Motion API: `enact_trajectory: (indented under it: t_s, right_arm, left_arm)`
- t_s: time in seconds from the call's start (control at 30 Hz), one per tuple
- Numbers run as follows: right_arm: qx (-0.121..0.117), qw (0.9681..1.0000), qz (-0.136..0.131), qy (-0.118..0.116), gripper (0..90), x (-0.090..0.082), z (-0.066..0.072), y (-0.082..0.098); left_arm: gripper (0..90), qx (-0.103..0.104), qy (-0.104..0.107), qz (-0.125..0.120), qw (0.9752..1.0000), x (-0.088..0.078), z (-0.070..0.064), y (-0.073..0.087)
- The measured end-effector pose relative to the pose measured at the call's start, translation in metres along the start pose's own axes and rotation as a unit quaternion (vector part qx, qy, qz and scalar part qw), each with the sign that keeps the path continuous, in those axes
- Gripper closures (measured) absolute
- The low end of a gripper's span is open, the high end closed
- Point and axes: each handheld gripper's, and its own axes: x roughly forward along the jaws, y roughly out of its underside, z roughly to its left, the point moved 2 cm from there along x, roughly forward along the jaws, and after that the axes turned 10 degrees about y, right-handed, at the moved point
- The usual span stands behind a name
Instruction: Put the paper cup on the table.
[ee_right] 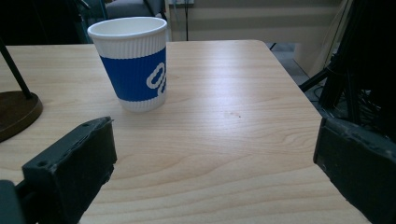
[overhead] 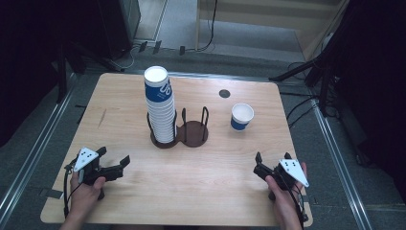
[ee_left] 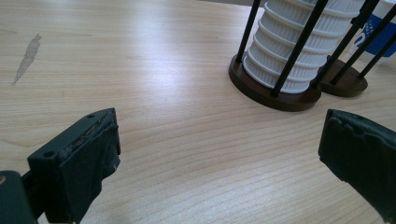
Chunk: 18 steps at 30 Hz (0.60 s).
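The lone cup [overhead: 242, 116] stands upright toward the bench's [overhead: 191, 177] far right corner, straight ahead of the right gripper [overhead: 273, 163], nearer it than the left gripper [overhead: 114, 160]; both grippers' fingers are spread and empty.

Wood table [overhead: 201, 182] w/ dbl cup holder [overhead: 191, 134] + lone blue cup [overhead: 242, 116].

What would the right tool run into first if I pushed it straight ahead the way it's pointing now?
Most likely the single blue and white cup, standing upright ahead and slightly left of centre in the right tool view. The jaws are wide open with only bare table between. Depth is unclear, so it might pass just beside it.
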Motion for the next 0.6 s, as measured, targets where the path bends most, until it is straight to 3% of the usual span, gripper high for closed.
enact_trajectory:
  t_s: [0.6]
  right_arm:
    - [-0.007,0.9998,0.003,0.017,0.0,-0.01,-0.022,0.008]
  left_arm:
    - [0.0,0.0,0.0,0.003,1.0,0.0,0.0,0.0]
